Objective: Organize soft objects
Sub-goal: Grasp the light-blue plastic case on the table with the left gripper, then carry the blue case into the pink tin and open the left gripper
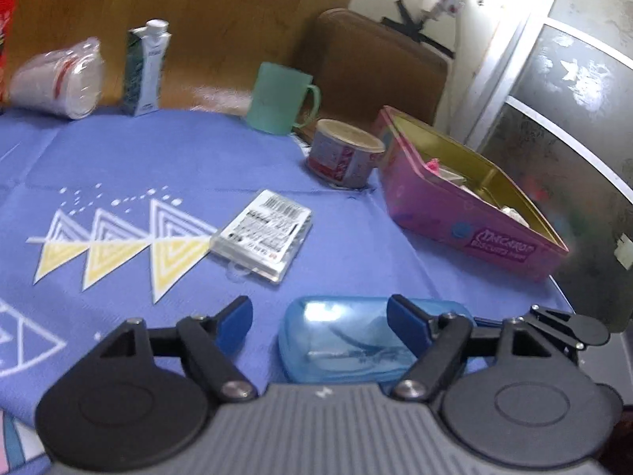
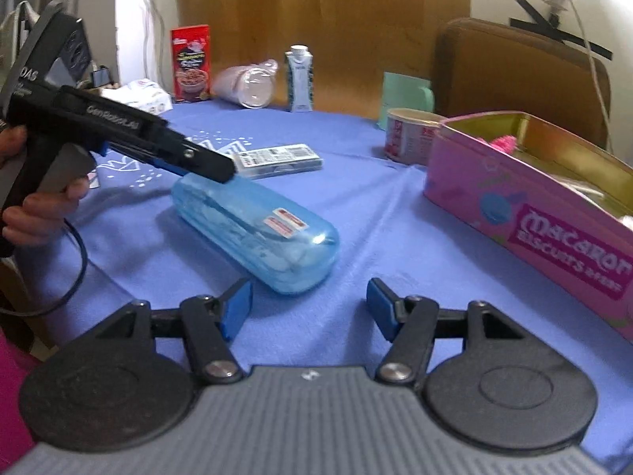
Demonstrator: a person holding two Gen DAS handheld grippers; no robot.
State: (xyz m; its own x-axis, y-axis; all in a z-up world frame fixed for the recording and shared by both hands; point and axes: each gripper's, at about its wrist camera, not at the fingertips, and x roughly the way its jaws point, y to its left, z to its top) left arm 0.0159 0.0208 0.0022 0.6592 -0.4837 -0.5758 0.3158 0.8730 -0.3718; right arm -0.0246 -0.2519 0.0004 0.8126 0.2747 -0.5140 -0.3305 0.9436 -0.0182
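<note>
I read "Macaron Biscuits" on the pink tin [image 2: 554,233] at the cloth's right edge, and "GenRobot.AI" along the black body of the left gripper [image 2: 215,168].

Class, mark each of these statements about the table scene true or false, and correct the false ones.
1. The pink tin is lidless. True.
2. The blue case stands upright. False: it lies flat on the blue cloth.
3. The right gripper is open and holds nothing. True.
4. The green mug is inside the pink tin. False: it stands apart, behind the round tub.
5. The left gripper is shut. False: open.
</note>
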